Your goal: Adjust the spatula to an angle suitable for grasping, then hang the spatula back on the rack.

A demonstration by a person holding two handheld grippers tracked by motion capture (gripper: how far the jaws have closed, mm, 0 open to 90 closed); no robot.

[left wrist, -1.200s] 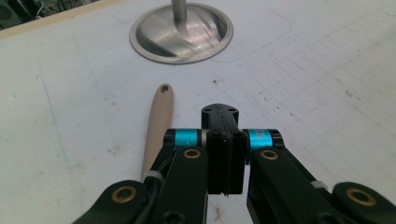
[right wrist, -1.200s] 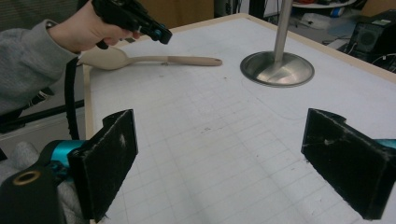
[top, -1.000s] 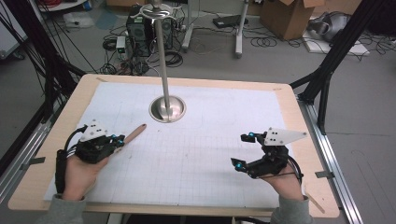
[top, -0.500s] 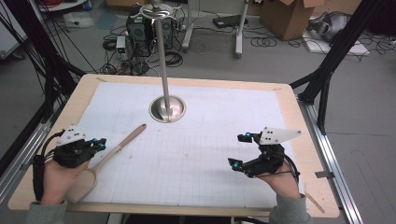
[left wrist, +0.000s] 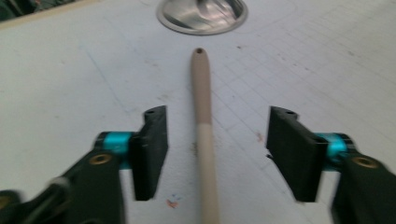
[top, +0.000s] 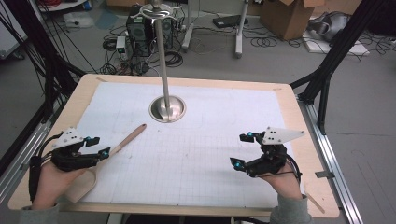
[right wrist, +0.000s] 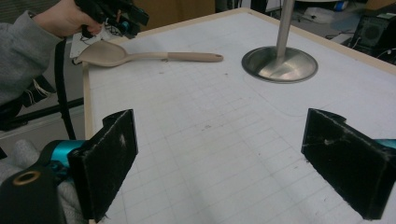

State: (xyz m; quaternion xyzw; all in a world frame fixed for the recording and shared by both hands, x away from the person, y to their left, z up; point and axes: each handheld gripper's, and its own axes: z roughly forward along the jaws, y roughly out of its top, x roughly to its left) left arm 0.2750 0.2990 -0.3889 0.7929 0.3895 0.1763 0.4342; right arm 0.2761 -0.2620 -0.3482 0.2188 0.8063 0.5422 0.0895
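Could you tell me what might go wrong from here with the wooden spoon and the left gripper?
1. The left gripper has just opened; its jaws straddle the spoon without touching it, so any sideways drift before closing could knock the handle askew.
2. The spoon's bowl lies at the near table edge, so a push toward the person could slide it off.
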